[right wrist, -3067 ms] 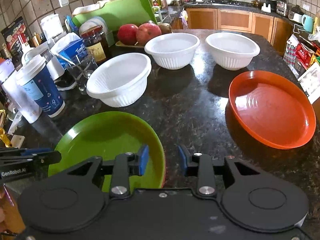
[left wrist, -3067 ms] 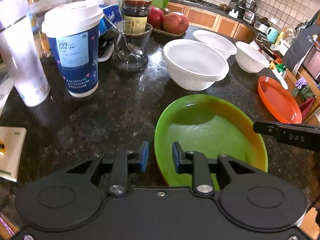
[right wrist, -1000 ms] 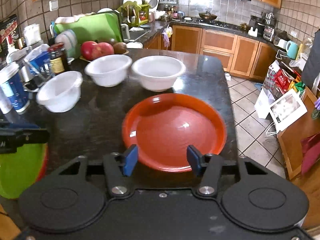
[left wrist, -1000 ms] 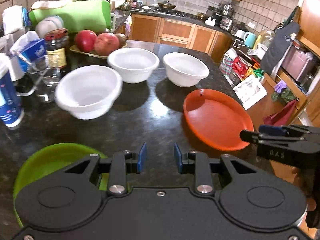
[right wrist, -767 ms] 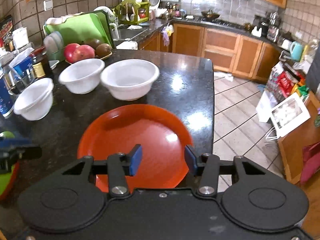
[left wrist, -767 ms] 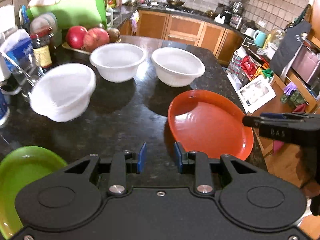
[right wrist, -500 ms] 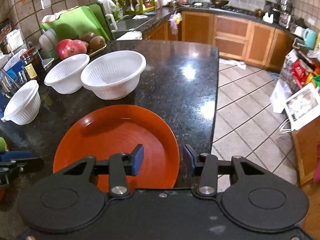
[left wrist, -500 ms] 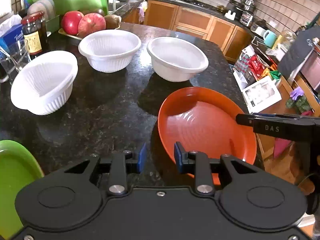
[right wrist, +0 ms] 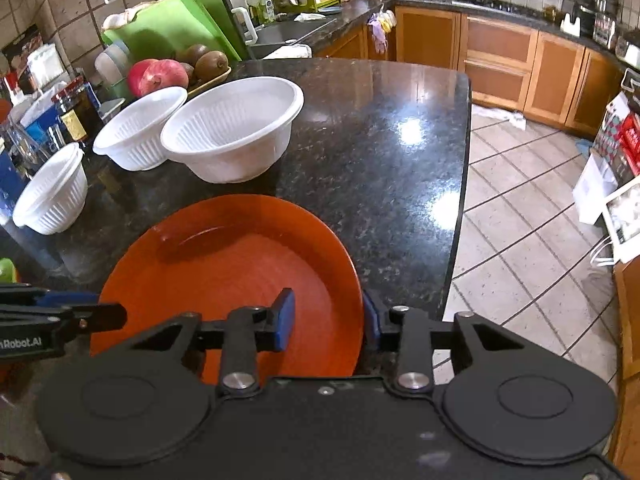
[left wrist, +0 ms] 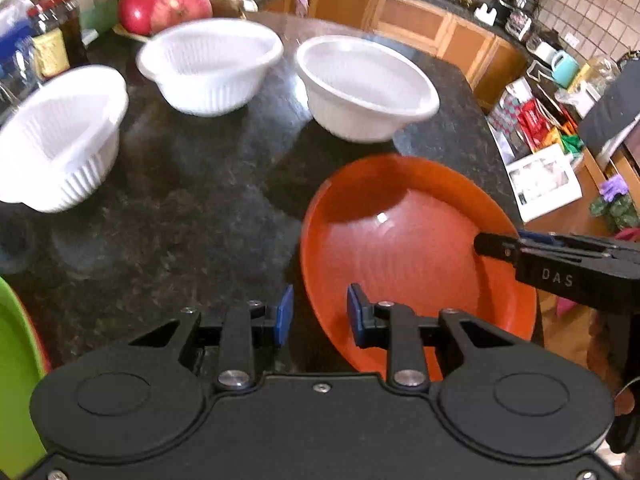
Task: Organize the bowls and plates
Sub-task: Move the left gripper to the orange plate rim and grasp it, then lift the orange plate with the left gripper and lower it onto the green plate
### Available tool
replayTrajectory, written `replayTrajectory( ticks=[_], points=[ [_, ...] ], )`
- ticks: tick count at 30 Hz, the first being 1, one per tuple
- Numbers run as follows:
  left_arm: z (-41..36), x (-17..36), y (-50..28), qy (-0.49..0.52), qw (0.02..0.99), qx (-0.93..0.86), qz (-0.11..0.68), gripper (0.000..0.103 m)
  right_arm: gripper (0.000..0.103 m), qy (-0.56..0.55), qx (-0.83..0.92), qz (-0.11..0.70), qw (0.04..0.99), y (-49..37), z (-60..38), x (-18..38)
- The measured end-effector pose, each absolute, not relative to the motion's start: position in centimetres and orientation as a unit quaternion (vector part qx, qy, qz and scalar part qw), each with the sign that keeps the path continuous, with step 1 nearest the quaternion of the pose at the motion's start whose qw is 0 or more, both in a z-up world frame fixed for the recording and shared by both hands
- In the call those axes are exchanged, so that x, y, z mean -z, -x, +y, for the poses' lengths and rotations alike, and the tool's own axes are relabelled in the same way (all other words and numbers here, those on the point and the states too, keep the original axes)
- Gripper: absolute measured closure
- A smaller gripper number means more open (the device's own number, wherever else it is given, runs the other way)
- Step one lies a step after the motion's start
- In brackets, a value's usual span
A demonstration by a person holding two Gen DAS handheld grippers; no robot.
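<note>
A smooth, glossy orange plate (right wrist: 224, 264) with faint concentric rings and a raised rim is seen lying at the near right corner of the table (right wrist: 380, 152), a polished black granite slab flecked with grey and rounded at its corner. Its rim is straddled on two sides. At about 9 o'clock of the plate the left claw (left wrist: 318, 314) is set over the edge, one blue pad outside and one inside; its jaws are closing, and no pressing of the pads on the rim can be made out. At about 3 o'clock the right claw (right wrist: 328, 318) is likewise set over the rim, narrow and closing, the outer pad partly hidden behind the plate.

Three white ribbed plastic bowls (right wrist: 236, 136) are ranged in a row from 10 to 12 o'clock of the plate, the two farther ones touching or nearly so. A sliver of a green plate (left wrist: 16, 380) is seen at the left edge of the left wrist view.

Compared with a second ago, both claws have been brought down and in to the orange plate's rim, and their jaws have been narrowed; the green plate has been left almost out of view.

Beyond the table, pomegranates (right wrist: 158, 74) and kiwis on a tray, a green cutting board, wooden cabinets and a tiled floor are seen.
</note>
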State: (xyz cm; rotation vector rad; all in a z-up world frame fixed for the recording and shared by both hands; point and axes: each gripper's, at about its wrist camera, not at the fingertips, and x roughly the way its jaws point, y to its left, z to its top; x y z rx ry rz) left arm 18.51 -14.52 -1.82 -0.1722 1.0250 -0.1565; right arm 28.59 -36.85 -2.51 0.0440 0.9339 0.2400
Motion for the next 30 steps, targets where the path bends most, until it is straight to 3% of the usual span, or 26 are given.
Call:
replayTrajectory(
  ticks=[7, 30],
  points=[
    [-14.3, 1.8, -16.9, 0.060, 0.871, 0.067, 0.482, 0.072, 0.077, -0.027, -0.131, 0.453, 0.881, -26.5, -36.8, 2.2],
    [-9.6, 0.3, -10.8, 0.042, 0.879, 0.080, 0.469, 0.073, 0.078, -0.029, -0.148, 0.459, 0.875, -18.6, -31.9, 0.5]
  ],
)
